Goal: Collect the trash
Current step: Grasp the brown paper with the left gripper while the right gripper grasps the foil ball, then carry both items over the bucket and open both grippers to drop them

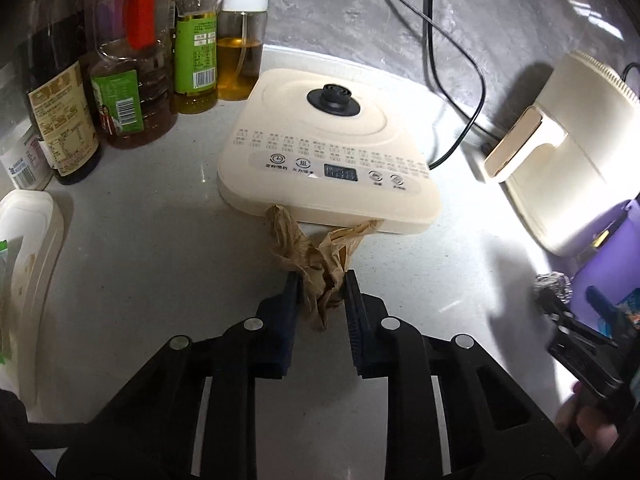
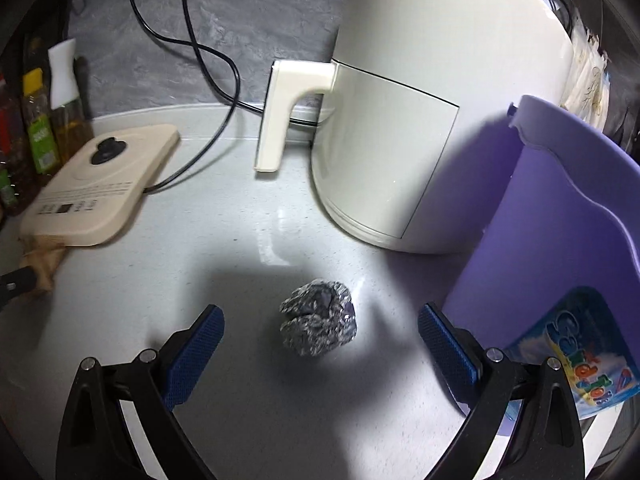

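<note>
Presently we have the left gripper (image 1: pixel 320 280) with its fingers (image 1: pixel 289 292) pinched on a crumpled brown paper bag (image 1: pixel 316 258), which touches the front edge of the cream induction cooker (image 1: pixel 332 152) on the desk (image 1: pixel 160 248). To the cooker's left a row of oil and sauce bottles (image 1: pixel 160 68) stands against the grey wall, and a white lidded box (image 1: pixel 32 248) lies at the left edge.

On the other side, our right gripper (image 2: pixel 320 332) hangs low over the desk with its blue-padded fingers (image 2: pixel 196 352) spread wide, touching nothing. A ball of crumpled foil (image 2: pixel 318 322) lies on the desk between them, apart from both pads. Just beyond it stands the white air fryer (image 2: pixel 420 100), its handle pointing left, with a black cord (image 2: pixel 224 60) trailing behind. A purple bin (image 2: pixel 560 232) stands just right of the foil, with a blue printed wrapper (image 2: pixel 588 352) inside it.
</note>
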